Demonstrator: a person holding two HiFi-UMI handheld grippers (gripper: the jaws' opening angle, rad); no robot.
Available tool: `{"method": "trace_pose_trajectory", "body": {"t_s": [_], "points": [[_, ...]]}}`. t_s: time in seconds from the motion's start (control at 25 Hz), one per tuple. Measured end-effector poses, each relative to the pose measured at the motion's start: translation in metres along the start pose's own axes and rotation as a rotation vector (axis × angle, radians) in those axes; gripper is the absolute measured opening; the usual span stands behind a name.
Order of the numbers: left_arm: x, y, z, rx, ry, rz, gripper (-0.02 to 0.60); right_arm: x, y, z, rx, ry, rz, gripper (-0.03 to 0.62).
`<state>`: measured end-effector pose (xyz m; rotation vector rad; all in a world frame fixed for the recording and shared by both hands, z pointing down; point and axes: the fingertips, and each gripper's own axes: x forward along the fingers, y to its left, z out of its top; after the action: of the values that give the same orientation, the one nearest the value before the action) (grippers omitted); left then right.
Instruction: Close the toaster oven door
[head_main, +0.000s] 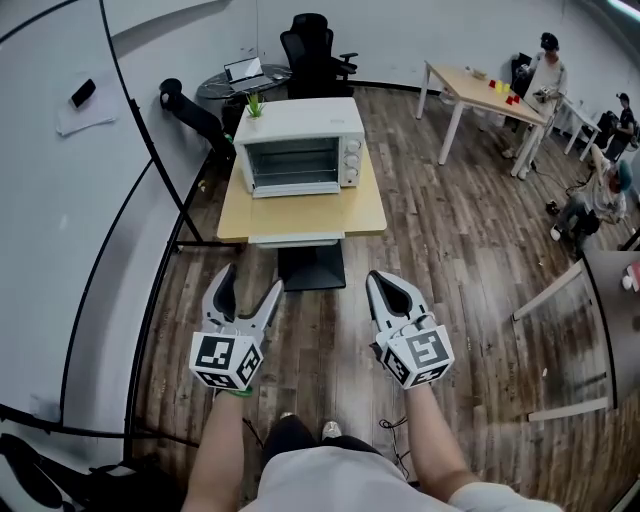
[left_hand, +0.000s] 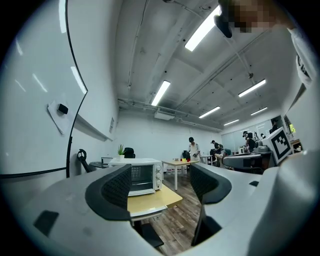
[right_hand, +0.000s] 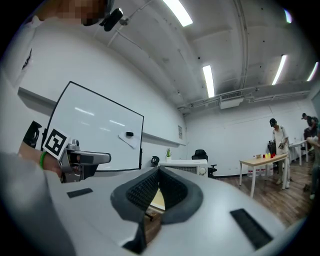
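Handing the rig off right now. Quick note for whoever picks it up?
Left gripper: open, nothing between the jaws.
Right gripper: jaws together, nothing in them.
Both are held low over the floor, well short of the toaster oven, which sits on the small wooden table straight ahead.
Door: looks upright against the front, but it is too far away to confirm it is fully shut.
Left to do: walk up, check the door, push it closed if ajar.
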<state>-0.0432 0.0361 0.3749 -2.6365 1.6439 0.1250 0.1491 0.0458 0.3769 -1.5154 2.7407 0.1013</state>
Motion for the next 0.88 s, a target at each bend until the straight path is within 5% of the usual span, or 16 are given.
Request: {"method": "trace_pose_trajectory", "body": {"t_s": [0.44, 0.88], "points": [[0.064, 0.037, -0.033, -0.023, 0.031, -0.004, 0.334, 0.062, -0.038, -0.021, -0.013, 0.03, -0.014, 0.0], [0.169, 0.122, -0.057, -0.046, 0.07, -0.067, 0.334, 0.189, -0.073, -0.033, -0.023, 0.084, -0.073, 0.0]]}}
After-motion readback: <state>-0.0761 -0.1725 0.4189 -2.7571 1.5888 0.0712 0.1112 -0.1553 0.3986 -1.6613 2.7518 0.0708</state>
